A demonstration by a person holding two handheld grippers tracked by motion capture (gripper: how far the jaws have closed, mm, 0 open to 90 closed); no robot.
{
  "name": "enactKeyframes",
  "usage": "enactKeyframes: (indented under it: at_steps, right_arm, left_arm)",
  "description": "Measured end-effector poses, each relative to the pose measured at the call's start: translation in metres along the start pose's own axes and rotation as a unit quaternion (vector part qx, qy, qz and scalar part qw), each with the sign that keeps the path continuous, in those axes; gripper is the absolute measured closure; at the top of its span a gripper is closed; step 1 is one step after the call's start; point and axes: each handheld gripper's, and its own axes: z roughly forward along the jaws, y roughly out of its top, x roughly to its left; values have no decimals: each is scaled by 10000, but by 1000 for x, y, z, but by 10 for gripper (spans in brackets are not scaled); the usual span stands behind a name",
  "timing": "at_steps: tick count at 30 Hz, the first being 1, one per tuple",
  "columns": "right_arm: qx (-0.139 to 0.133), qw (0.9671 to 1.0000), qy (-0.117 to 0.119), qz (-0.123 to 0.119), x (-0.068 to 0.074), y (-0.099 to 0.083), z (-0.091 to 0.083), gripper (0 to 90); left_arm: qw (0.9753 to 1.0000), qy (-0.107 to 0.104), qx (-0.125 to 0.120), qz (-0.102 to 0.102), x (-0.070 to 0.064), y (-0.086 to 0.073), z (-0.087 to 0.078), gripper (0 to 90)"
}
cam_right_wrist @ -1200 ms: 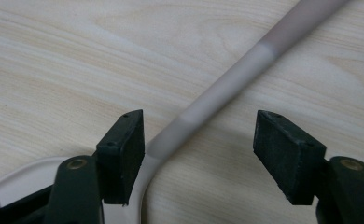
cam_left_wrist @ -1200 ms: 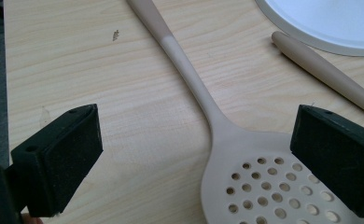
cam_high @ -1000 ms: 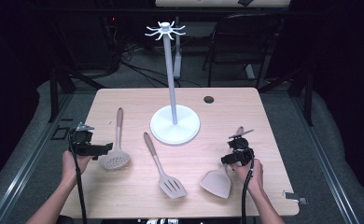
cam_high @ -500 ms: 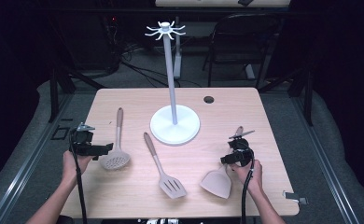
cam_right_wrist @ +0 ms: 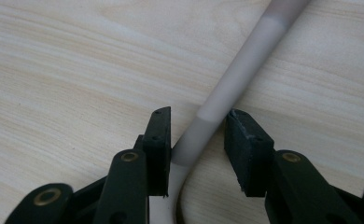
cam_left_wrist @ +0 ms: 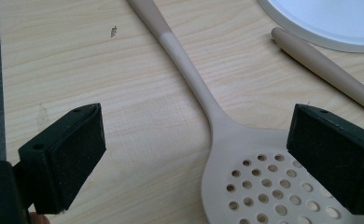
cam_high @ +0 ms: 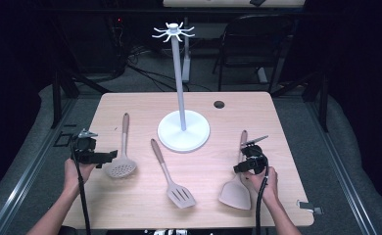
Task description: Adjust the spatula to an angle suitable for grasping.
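— Looking at the right gripper (cam_high: pixel 248 164) first: are its fingers (cam_right_wrist: pixel 159 140) on anything?

— They straddle the handle of the solid spatula (cam_high: pixel 236 192), one finger touching it, the other just beside with a small gap. Not clenched. That spatula lies flat on the surface (cam_high: pixel 145 105), near the right front.

— And the left gripper (cam_high: pixel 92 155)?

— Released, fingers (cam_left_wrist: pixel 63 158) spread wide, hovering over the neck of the perforated skimmer (cam_left_wrist: pixel 264 182), which lies flat at the left.

— Anything between them?

— A slotted turner (cam_high: pixel 172 178) lies flat in the middle, and behind it stands the white hook stand (cam_high: pixel 183 129), upright.
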Motion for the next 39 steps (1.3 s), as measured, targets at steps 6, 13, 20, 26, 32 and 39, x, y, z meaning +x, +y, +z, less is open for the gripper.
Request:
enactKeyframes:
  at_steps: [6, 13, 20, 26, 32, 39]
  right_arm:
    - [169, 9997, -52, -141, 1, 0, -2, 669]
    - [343, 9989, -236, -232, 1, 0, -6, 690]
    - [345, 9987, -328, -204, 4, 1, -4, 684]
    - [458, 9970, -526, -336, 8, 11, 2, 686]
    - [479, 9973, -525, -210, 7, 17, 7, 699]
    - [344, 9988, -357, -62, 5, 16, 6, 741]
  left_arm:
    - [10000, -4, 17, 4, 0, 0, -1, 44]
    - [10000, 14, 31, 13, 1, 0, -1, 45]
    - [10000, 40, 35, 31, -1, 0, 0, 46]
    - [9999, 59, 62, 131, -6, 3, 1, 48]
    - [9999, 83, 94, 82, -5, 2, 2, 51]
    - [9998, 94, 115, 140, -7, 2, 2, 53]
